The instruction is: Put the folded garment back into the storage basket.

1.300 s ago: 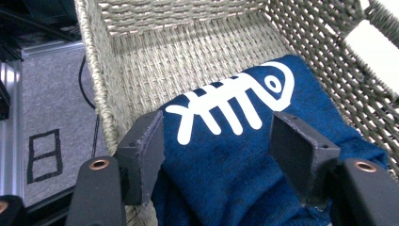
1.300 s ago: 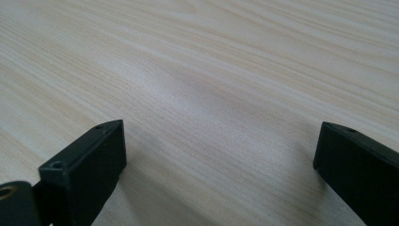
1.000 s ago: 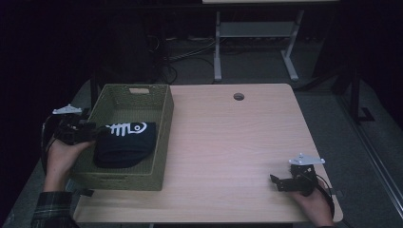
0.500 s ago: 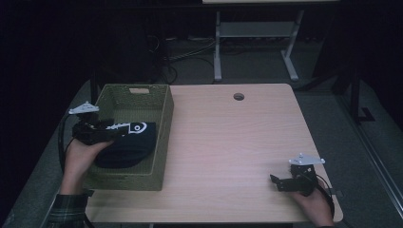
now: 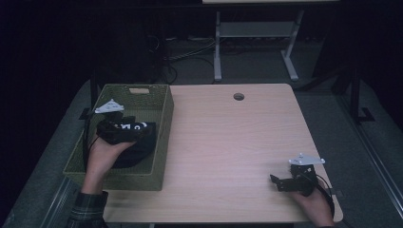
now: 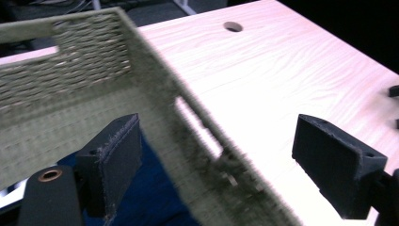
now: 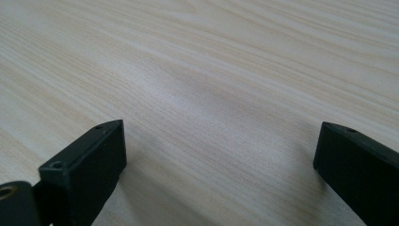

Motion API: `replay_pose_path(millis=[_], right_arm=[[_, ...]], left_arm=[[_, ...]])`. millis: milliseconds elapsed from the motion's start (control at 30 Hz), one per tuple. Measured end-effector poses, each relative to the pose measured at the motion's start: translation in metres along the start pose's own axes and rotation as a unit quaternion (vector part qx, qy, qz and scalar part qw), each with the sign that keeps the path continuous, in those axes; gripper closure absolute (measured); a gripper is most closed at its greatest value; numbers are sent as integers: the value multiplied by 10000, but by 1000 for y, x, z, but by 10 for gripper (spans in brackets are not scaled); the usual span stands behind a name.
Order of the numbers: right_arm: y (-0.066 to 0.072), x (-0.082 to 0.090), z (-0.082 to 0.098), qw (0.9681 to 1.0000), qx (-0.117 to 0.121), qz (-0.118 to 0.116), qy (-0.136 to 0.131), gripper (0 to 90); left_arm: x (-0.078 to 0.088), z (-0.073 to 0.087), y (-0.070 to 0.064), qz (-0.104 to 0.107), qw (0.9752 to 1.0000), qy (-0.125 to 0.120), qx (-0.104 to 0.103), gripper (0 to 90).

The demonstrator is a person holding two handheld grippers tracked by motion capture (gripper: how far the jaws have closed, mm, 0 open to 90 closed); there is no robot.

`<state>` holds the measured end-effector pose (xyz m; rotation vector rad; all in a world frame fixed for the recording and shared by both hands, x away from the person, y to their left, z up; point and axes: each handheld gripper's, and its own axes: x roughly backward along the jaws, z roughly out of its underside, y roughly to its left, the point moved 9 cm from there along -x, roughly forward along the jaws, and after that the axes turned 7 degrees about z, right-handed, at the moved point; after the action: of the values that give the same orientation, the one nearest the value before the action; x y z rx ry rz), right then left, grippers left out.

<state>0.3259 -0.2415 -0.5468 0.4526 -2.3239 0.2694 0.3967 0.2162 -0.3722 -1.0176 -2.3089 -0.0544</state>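
- I count one woven green basket (image 5: 161, 142) on the table (image 5: 237, 142), at the 9 o'clock side of it in the high view. It has a cut-out handle in its far wall and another in its right wall.
- Inside this basket lies one dark blue garment (image 5: 138, 142) with white print on it; it rests on the basket floor, toward the near half. In the left gripper view I see a piece of the blue cloth (image 6: 150, 197) under my jaws.
- My left gripper (image 5: 119, 133) is over the basket, just above the garment, and one hand (image 5: 102, 159) comes to it from 6 o'clock. Its jaws have just been opening and now they stand wide. In the left gripper view the basket's right wall (image 6: 188, 122) passes between the two jaws, one pad over the inside and one pad over the table. The pads press on nothing, so the garment is free.
- The table top is light wood. I count one round hole (image 5: 238, 96) in it, at 12 o'clock near the far edge.
- My right gripper (image 5: 280, 183) rests at about 5 o'clock of the table, well apart from the basket. Its two jaws are spread wide with only bare wood between them, and they hold nothing.
- In total I see two grippers, one basket and one garment.
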Motion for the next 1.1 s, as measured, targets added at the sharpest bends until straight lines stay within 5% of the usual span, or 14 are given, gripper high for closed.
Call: replay_pose_path(millis=[533, 867, 1100], right_arm=[[0, 0, 0, 10000, -4, -8, -4, 25], [0, 0, 0, 10000, -1, -6, -6, 25], [0, 0, 0, 10000, -2, -16, -1, 25]], left_arm=[[-50, -9, -73, 694, 9971, 35, -326, 158], [-76, -3, -112, 945, 9947, -4, -400, 158], [-92, 10, -130, 941, 9939, 21, -568, 158]])
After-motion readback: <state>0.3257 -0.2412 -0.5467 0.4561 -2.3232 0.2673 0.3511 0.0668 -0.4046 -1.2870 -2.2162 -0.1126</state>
